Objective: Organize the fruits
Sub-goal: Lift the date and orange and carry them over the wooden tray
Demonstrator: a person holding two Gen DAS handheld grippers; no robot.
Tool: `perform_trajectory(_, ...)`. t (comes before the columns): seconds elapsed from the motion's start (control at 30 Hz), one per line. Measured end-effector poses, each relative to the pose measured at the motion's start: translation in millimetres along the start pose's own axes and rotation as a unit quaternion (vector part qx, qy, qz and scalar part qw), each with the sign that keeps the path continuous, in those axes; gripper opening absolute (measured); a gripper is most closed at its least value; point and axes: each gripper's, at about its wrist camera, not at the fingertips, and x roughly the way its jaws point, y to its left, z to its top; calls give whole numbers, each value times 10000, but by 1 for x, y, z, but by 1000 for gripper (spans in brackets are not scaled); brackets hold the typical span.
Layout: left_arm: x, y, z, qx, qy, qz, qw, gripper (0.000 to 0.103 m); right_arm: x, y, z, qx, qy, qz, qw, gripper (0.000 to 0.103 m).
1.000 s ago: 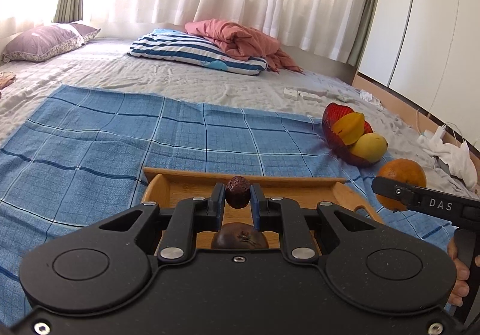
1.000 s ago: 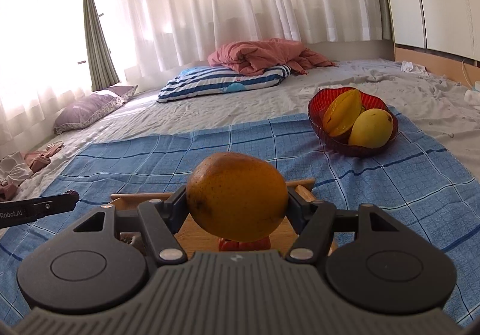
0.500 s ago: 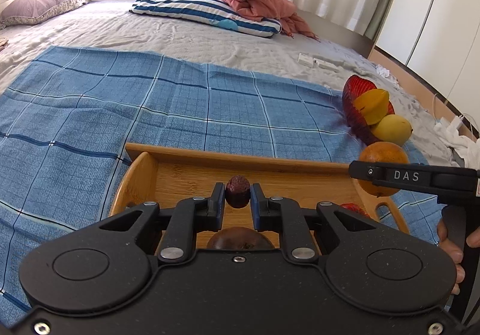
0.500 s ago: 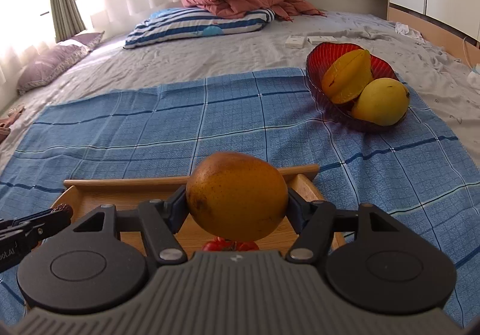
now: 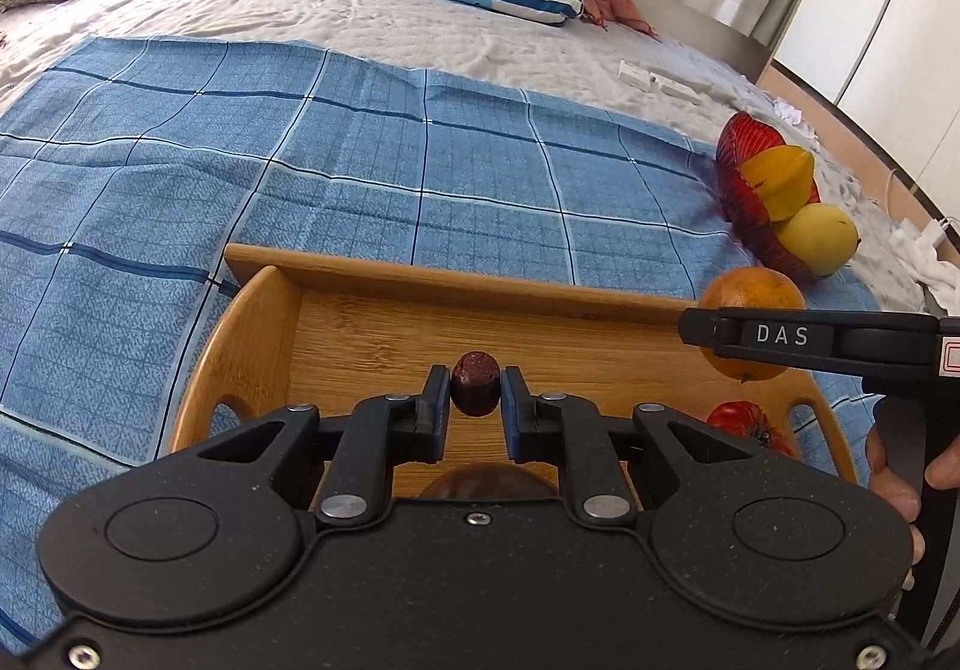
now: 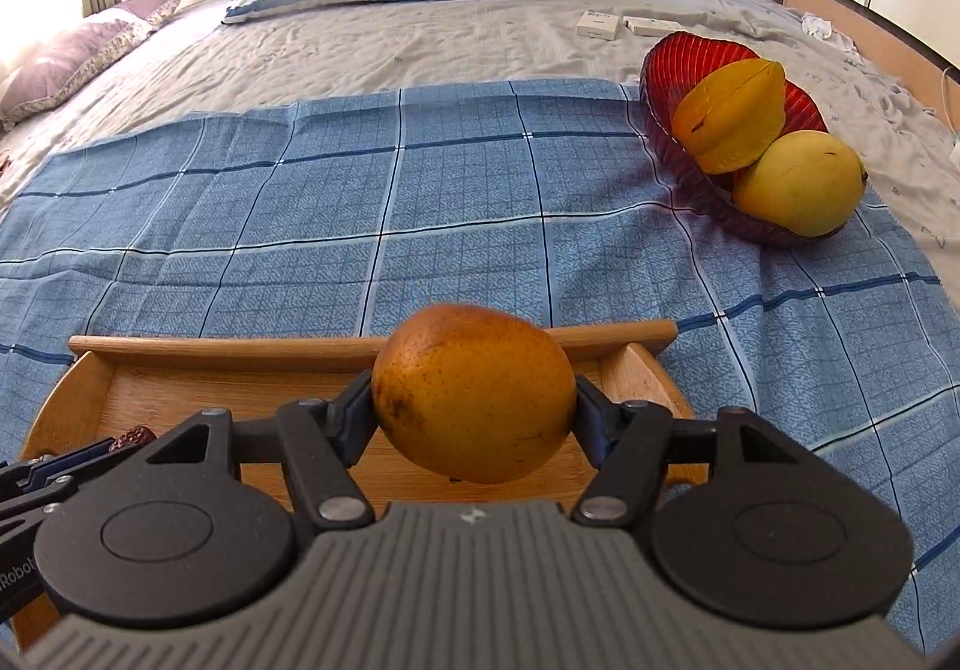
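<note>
Wooden tray is lying beneath both loads: I am gripping a date in left tongs, an orange in right tongs; next, carrying toward the red bowl.

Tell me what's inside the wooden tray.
In the wooden tray, a red tomato lies near the right handle and a dark round fruit peeks from under the left hand-held gripper, whose body hides the near floor.
</note>
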Motion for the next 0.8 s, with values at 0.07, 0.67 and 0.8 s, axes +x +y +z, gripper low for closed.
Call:
perform_trajectory(0.07, 3, 0, 0, -3, 30, 7, 10000, 17, 4, 0, 0, -29, 50, -34, 10000, 67)
perform_trajectory(0.67, 18, 1, -4, 59, 157, 164, 9997, 17, 25, 11, -8, -278, 232, -137, 9993, 68)
perform_trajectory(0.8, 21, 0, -6, 84, 191, 196, 9996, 17, 25, 10, -8, -282, 235, -121, 9993, 68)
